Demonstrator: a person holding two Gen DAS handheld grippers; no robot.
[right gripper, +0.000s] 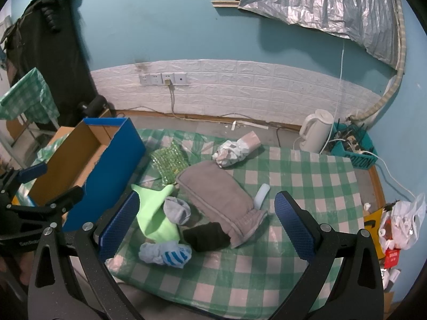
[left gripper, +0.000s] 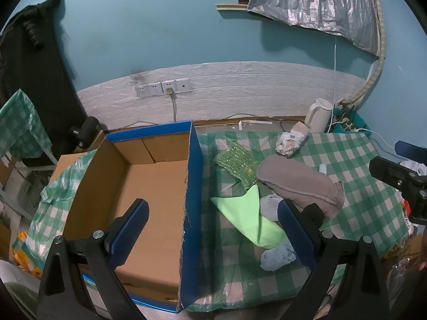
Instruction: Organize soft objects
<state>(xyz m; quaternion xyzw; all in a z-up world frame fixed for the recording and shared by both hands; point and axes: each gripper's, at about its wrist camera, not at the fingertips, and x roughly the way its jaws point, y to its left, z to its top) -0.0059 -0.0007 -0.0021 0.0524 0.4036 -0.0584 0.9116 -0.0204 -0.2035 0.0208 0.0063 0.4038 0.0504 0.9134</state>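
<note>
Green-and-white checked plastic sheeting forms the tablecloth, which is glossy and creased along its far edge. A cardboard box with plain brown inner walls and blue outer faces stands at the left end of the cloth; no soft object is seen inside it. The soft objects lie in a loose cluster to the right of the box. A grey towel, thick, with a stitched border and a gathered end, lies at the centre. A flat light green cloth lies just left of it, touching a balled grey sock. A black sock rests against the towel's gathered end. A crumpled blue-and-white sock lies nearest the cameras. A green beaded pouch sits close to the box wall, and a wrinkled white and pink bundle lies behind the towel. The left gripper hovers with its ribbed blue pads spread wide, straddling the right wall of the box and grasping nothing. The right gripper is likewise spread wide above the cluster, empty. A white kettle stands at the back right.
</note>
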